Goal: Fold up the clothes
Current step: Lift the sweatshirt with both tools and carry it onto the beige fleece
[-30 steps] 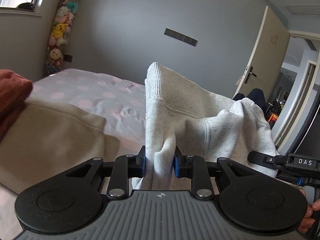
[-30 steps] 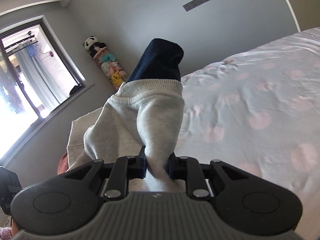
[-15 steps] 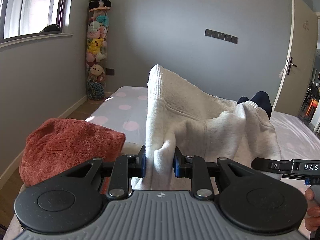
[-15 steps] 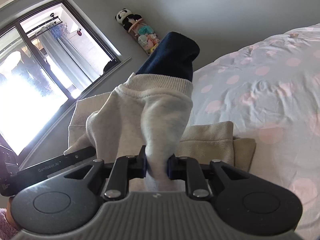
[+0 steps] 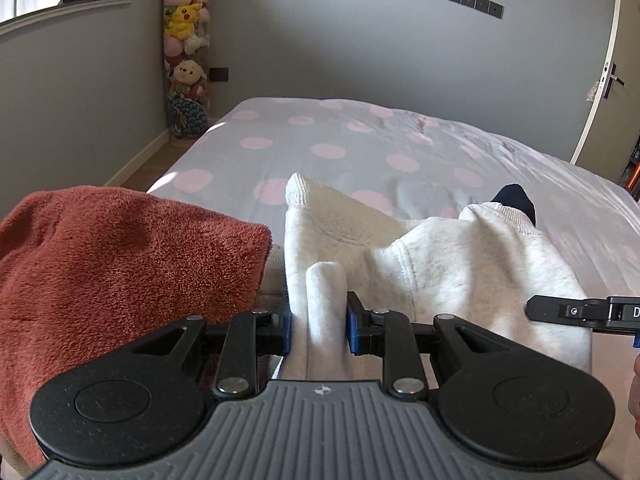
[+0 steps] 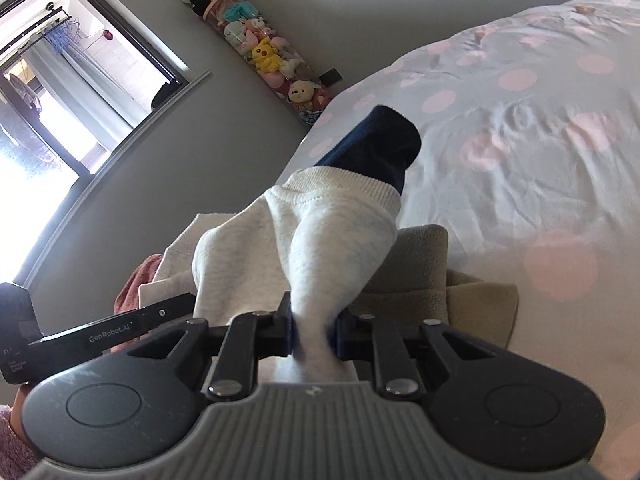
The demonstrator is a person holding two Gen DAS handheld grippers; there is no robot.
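1. The left gripper (image 5: pixel 319 326) was clamped on a bunched fold of the light grey sweatshirt (image 5: pixel 472 264), with cloth filling the gap between its blue pads.
2. The right gripper (image 6: pixel 314 336) was likewise closed tight on another pinch of the same sweatshirt (image 6: pixel 320 240), whose navy cuff (image 6: pixel 376 140) stuck up at about 12 o'clock in the right wrist view.
3. The sweatshirt hung between the two grippers at the near edge of the polka-dot bed (image 5: pixel 360 148), bunched rather than flat, so I judged the fold to be at an early stage: no crease was laid and no sleeve tucked, as far as the views showed.
4. Spreading the garment, folding it and setting it down all seemed left to do.
5. A rust-red fleece garment (image 5: pixel 120 264) lay at 9 o'clock of the left gripper, just beside the sweatshirt.
6. A beige fleece garment (image 6: pixel 432 276) lay under and at 2 o'clock of the right gripper.
7. Those two items crowded the near edge and would likely hinder laying the sweatshirt flat there; the open bedspread lay toward 12 o'clock.
8. A column of plush toys (image 5: pixel 186 52) stood in the corner, well apart.
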